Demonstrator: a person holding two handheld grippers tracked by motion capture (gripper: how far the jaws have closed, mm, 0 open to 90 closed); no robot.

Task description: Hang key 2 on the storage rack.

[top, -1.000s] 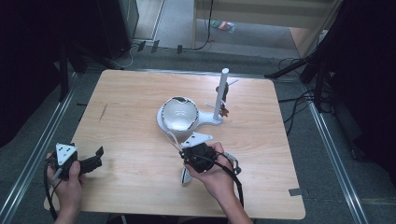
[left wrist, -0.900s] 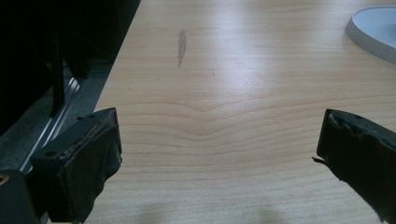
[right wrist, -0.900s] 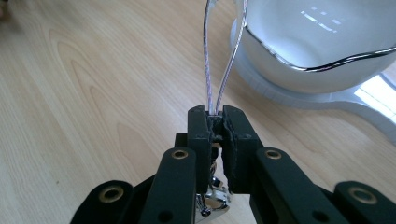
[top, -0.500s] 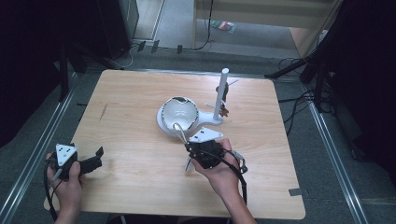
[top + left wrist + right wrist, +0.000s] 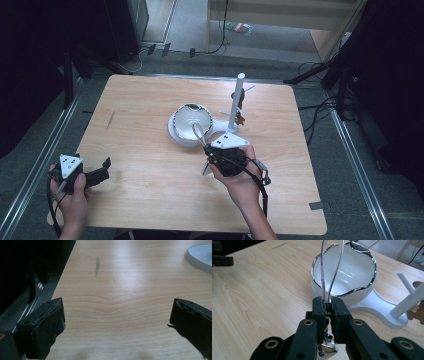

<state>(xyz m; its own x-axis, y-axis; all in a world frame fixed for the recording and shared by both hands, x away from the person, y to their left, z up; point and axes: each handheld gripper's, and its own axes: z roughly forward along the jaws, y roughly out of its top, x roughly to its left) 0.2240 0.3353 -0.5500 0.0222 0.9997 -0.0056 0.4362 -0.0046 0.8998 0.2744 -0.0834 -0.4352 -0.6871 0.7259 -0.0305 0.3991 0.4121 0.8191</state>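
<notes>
Left gripper (image 5: 102, 167): held low at about 8 o'clock on the table, near its left edge, in the person's left hand (image 5: 75, 200); a grey three-cornered plate sits on top. In the left gripper view its two black jaws stand wide apart with bare wood between them, gripping nothing.

Table (image 5: 145, 200): light wood with rounded corners; a grey smudge (image 5: 97, 265) lies at 12 o'clock from the left gripper's jaws.

Bowl (image 5: 192, 122): white with a dark wavy rim, just left of the table's centre, resting on the round end of a white base. In the right gripper view it stands at 12 o'clock from the jaws.

Wire loop (image 5: 332, 272): a thin silvery loop that rises from the right gripper's jaws and reaches over the bowl's rim; a shiny metal part hangs below the jaws. What kind of tool it is cannot be told.

Right gripper (image 5: 207, 152): at about 5 o'clock from the bowl, in the person's right hand (image 5: 240, 177); its jaws are clamped tight on the narrow end of the wire loop.

White post (image 5: 236, 102): upright on the base, at 3 o'clock from the bowl, with small brown items hanging beside it.
</notes>
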